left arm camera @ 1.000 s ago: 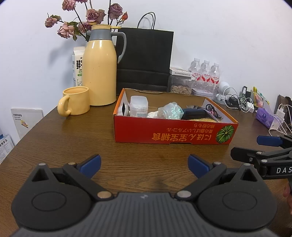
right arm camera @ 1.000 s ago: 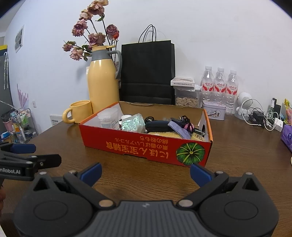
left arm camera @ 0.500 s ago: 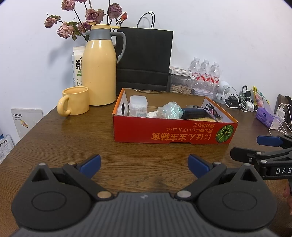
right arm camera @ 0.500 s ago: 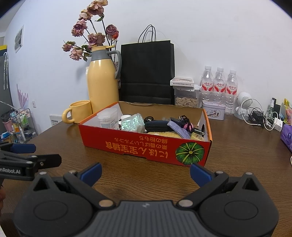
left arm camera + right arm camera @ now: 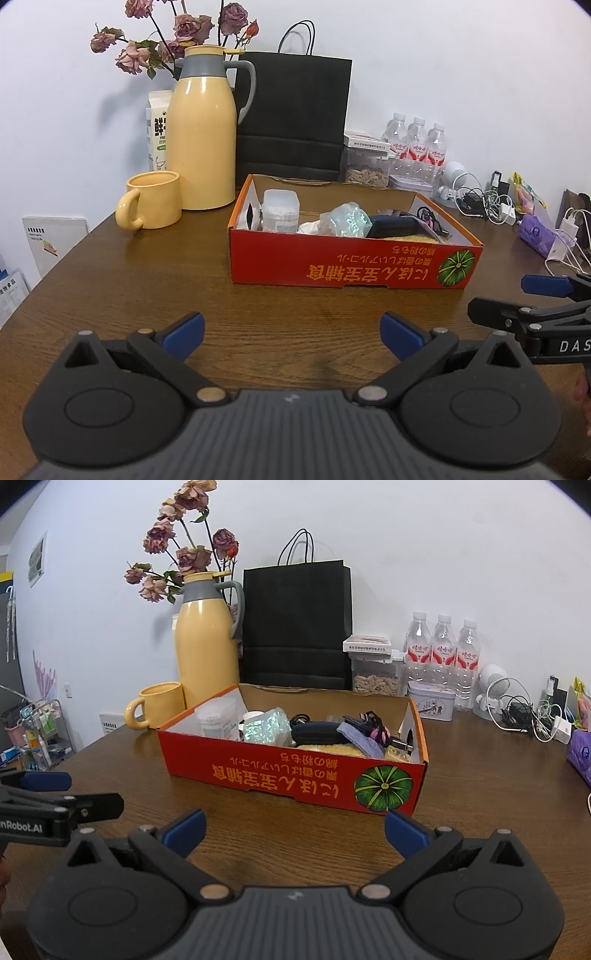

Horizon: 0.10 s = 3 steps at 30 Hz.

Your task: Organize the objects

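A red cardboard box [image 5: 351, 264] [image 5: 288, 775] with a pumpkin print sits mid-table. Inside lie a clear plastic jar [image 5: 280, 210] [image 5: 218, 720], a shiny crinkled packet [image 5: 349, 221] [image 5: 267, 729], a dark blue case [image 5: 397, 225] [image 5: 317, 733], and a tangle of cables [image 5: 369, 723] at the right end. My left gripper [image 5: 293, 332] hovers open over bare wood in front of the box. My right gripper [image 5: 293, 829] is open too, just short of the box's front wall. Each gripper shows at the edge of the other's view.
Behind the box stand a yellow thermos [image 5: 203, 136], a yellow mug [image 5: 151, 201], a milk carton [image 5: 159, 129], a black paper bag [image 5: 295, 118], a snack container [image 5: 375, 672] and three water bottles [image 5: 441, 650]. Chargers and cables [image 5: 532, 716] crowd the far right.
Nothing has visibly changed apart from a very slight drift of both views; both grippers stay open in the same place.
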### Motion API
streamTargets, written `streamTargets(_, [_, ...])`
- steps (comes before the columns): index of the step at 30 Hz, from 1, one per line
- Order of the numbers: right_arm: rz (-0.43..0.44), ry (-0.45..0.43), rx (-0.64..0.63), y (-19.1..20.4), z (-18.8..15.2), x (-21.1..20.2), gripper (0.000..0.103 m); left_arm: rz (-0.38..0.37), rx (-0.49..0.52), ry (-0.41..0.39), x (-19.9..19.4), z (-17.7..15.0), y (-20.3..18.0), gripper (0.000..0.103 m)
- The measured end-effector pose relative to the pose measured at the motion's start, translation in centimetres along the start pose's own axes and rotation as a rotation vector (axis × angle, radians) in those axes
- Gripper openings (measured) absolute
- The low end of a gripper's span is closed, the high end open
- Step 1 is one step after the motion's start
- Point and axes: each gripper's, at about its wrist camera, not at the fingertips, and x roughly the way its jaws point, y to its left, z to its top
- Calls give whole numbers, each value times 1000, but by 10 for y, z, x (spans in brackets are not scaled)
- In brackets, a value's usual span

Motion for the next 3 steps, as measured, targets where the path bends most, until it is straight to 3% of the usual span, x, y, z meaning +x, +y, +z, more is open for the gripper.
streamTargets(3, [1,1,0,0,-1,-1,103,-6,4,-2,0,0,-1,103])
